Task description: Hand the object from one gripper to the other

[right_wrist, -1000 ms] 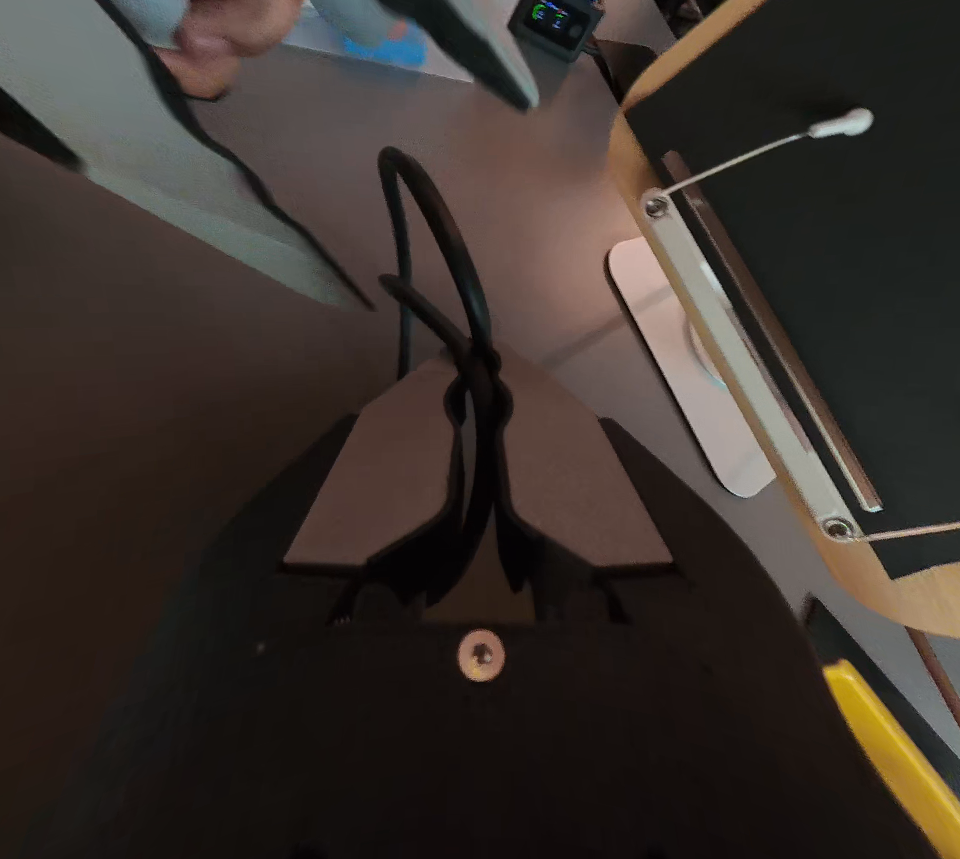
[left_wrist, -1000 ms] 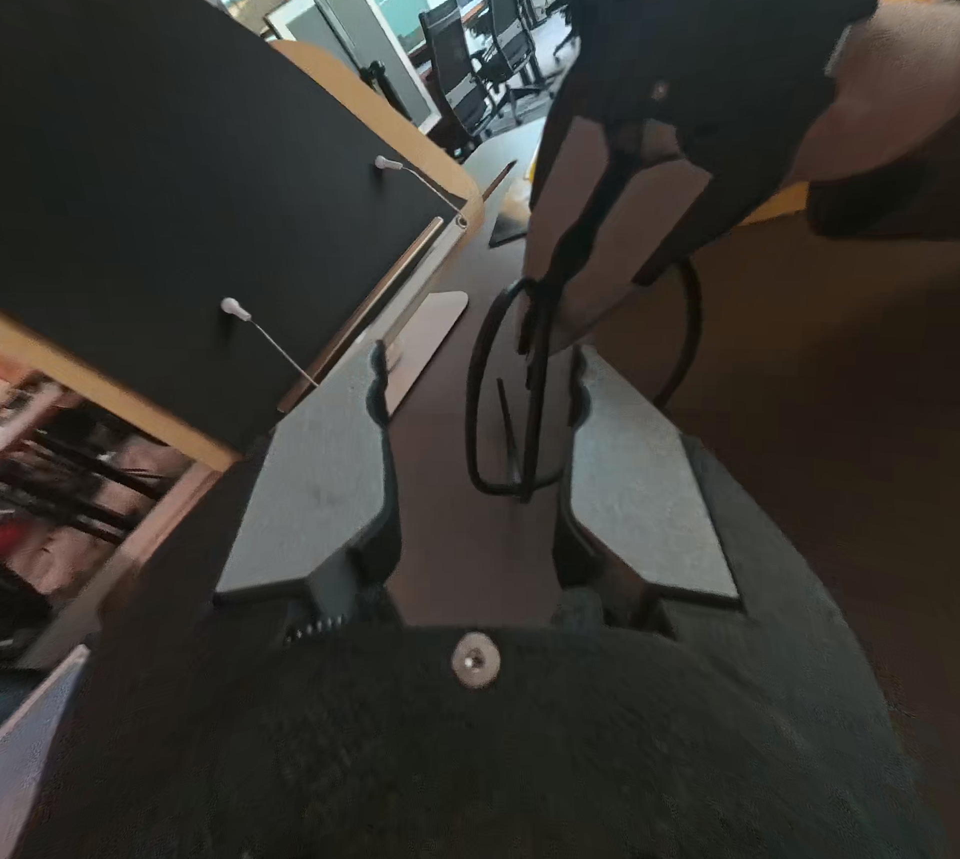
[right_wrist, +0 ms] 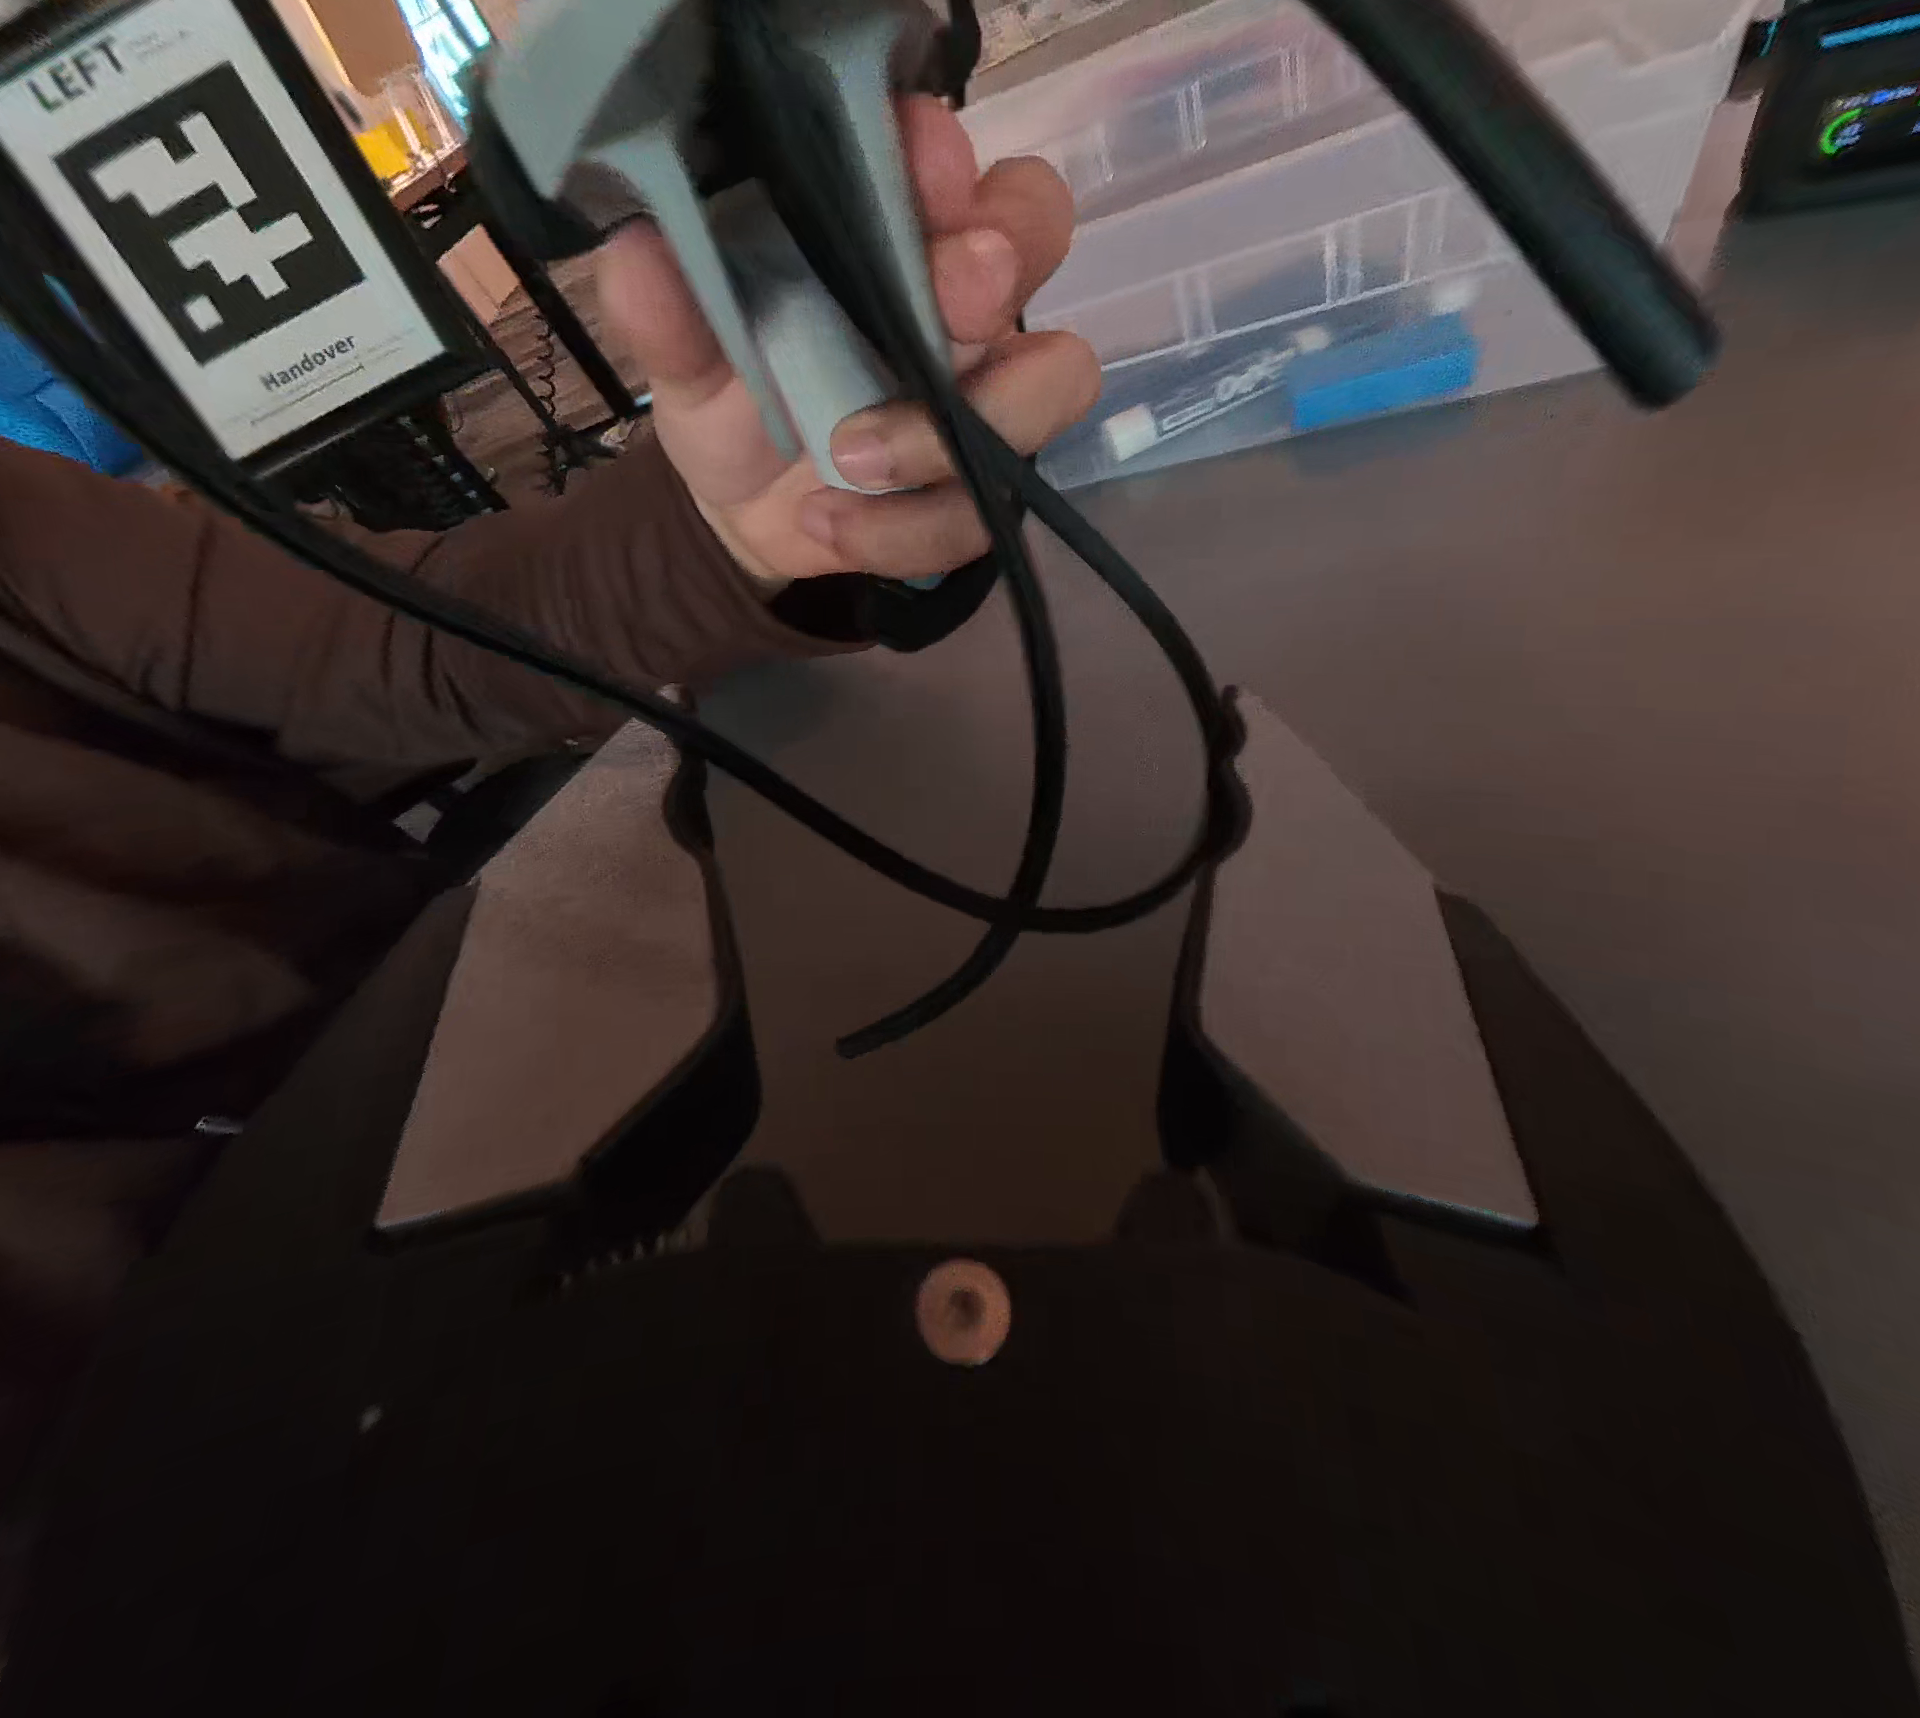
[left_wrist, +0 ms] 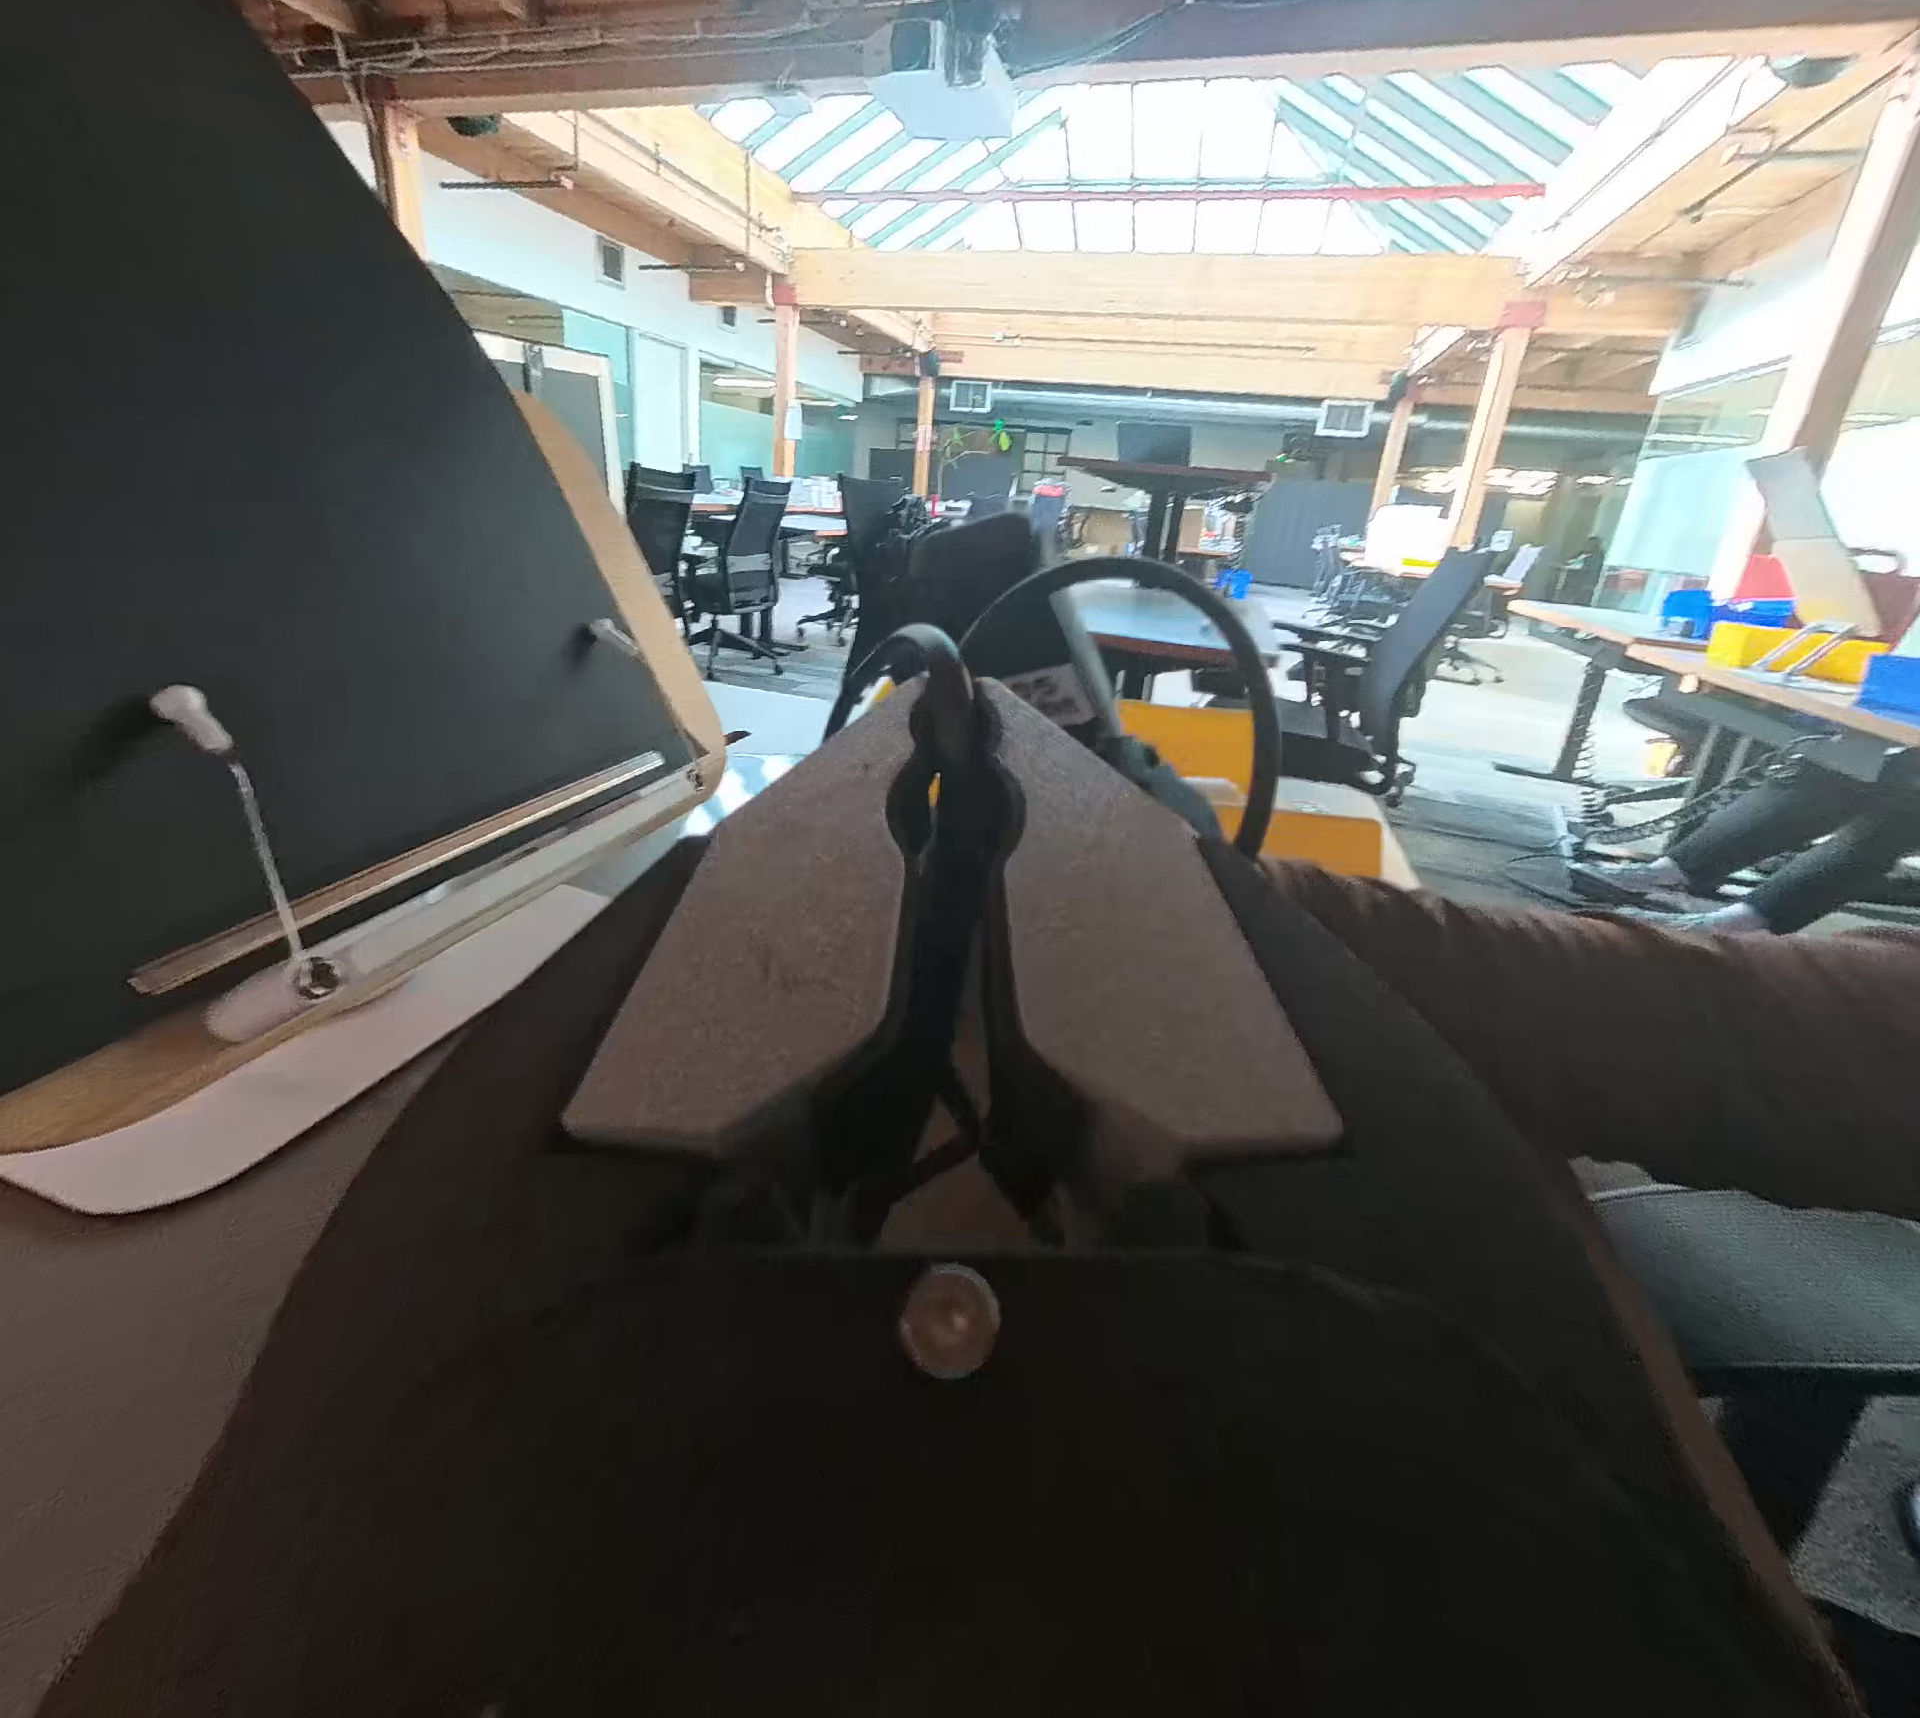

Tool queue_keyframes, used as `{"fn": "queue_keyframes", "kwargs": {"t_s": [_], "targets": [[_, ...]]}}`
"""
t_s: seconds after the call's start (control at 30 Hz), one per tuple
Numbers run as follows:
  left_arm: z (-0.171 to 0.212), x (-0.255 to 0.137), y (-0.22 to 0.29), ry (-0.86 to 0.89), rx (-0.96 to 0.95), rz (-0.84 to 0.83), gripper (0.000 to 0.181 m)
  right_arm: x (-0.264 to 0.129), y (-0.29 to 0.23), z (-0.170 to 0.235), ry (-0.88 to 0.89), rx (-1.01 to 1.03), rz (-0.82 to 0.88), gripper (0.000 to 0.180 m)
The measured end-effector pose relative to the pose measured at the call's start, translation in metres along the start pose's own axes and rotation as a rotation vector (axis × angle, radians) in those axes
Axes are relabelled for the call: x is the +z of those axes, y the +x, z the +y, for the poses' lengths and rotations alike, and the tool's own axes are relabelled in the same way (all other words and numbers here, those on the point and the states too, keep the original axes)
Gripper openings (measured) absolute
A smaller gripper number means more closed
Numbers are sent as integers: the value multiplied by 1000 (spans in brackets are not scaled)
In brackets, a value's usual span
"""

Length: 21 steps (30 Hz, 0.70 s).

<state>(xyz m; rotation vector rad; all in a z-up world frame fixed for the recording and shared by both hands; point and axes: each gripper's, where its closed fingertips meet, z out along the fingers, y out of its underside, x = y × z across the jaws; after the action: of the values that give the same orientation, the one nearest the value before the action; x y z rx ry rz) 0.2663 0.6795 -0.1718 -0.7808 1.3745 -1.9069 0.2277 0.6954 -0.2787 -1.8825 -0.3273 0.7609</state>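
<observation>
While the cable (left_wrist: 1252,692) hangs in the air above the bench (left_wrist: 125,1336), the left gripper (left_wrist: 951,733) has it. Jaws are pressed together on a bunched section, and a round loop rises beyond the fingertips.

- Right gripper (right_wrist: 954,712): jaws wide apart, gripping nothing. Two thin strands droop into the gap. One brushes the inner edge of a finger, or seems to; contact not certain. A loose end (right_wrist: 847,1045) dangles low between the fingers.
- Right wrist view also shows the hand (right_wrist: 862,380) working the left gripper, up and off to the left. A thicker cable end (right_wrist: 1455,110) swings out toward the bench's far right corner. Heavy blur there.
- Clear plastic bins (right_wrist: 1351,234) sit along the far edge of the bench. A black board on a stand (left_wrist: 260,525) sits at its left edge.

Judgement: handover looks made, grip now on the left side.

Risks from here:
- Strands lie between the open right fingers. Pulling either gripper away could hook them on the scalloped fingertips and tug the bundle out of the left grip.
- Left hold is on a bunch of thin, slippery runs. One could slide free and the coil would unravel.
- The swinging thick end could snag on the bins or the stand if the cable is carried low.
</observation>
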Motion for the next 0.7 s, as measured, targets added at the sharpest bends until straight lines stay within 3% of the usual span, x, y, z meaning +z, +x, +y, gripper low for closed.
{"fn": "queue_keyframes", "kwargs": {"t_s": [0.03,0.17,0.43,0.63,0.7], "targets": [[-2,0,3,16,-18,23,0,5,3,2,-7,14,10,90],[-10,-5,6,47,-41,60,0,6,9,24,-132,25,27,6],[4,-17,-38,-87,-19,-160,2,-38,46,6,-108,-39,348,2],[21,-37,-76,-255,69,-370,52,-91,69,-4,-92,-37,596,0],[25,-35,-71,-303,162,-363,54,-99,73,1,-130,-41,636,0]]}}
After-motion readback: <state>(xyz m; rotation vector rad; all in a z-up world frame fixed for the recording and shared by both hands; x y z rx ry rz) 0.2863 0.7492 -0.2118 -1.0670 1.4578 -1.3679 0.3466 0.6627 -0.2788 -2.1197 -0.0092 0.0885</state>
